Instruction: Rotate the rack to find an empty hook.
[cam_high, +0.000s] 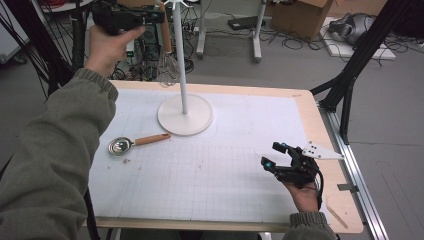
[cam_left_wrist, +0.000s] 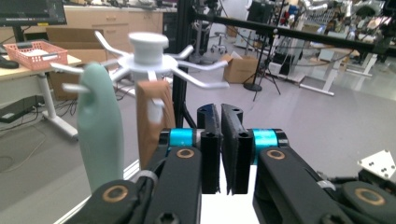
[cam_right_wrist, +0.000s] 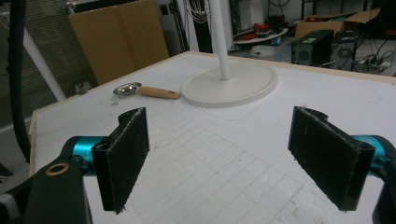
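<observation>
In the left gripper view, the left tool (cam_left_wrist: 219, 149) is raised beside the top of a white hanging stand (cam_left_wrist: 148, 51), its pads nearly pressed together with nothing between them. Just beyond and to its left, a whisk (cam_high: 168, 62) hangs by its brown wooden handle (cam_left_wrist: 154, 119) from a peg, next to a pale green silicone handle (cam_left_wrist: 99, 130). The whisk looks light, its wire loops springy, so the stiff handle seems the best hold. The right tool (cam_high: 274, 156) rests low on the surface (cam_high: 210, 170), jaws spread and empty. Farther off, beside the stand's base, lies a metal measuring spoon (cam_high: 135, 144); its bowl holds nothing.
</observation>
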